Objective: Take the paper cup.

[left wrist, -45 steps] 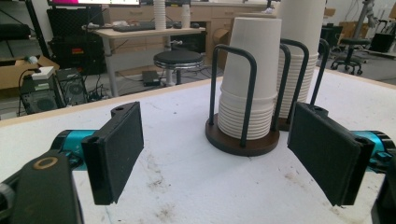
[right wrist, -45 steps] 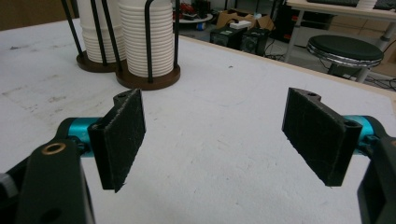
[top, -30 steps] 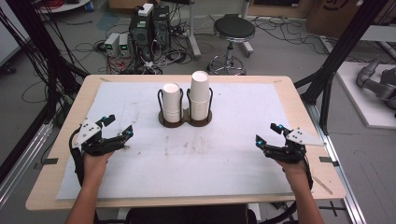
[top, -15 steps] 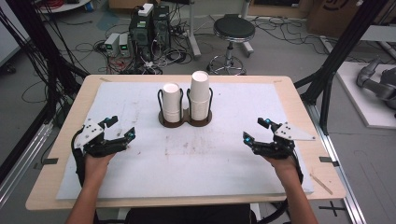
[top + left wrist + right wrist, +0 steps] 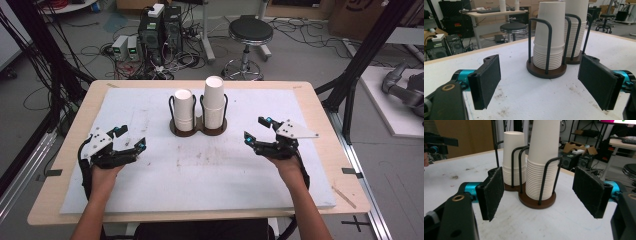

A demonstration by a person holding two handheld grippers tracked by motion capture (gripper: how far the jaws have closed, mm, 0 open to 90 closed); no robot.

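Reaching for the cups, I'd keep the left gripper parked, its fingers wide and empty, and bring the right gripper, fingers wide though just narrowing slightly with nothing between, level at the tall stack. Both white ribbed paper stacks sit upright in a dark wire holder mid-bench, short stack left.

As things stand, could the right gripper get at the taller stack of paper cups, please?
Probably yes: the right gripper is open, and bare table lies between it and the taller stack; the holder's wire loops may hinder a low grasp.
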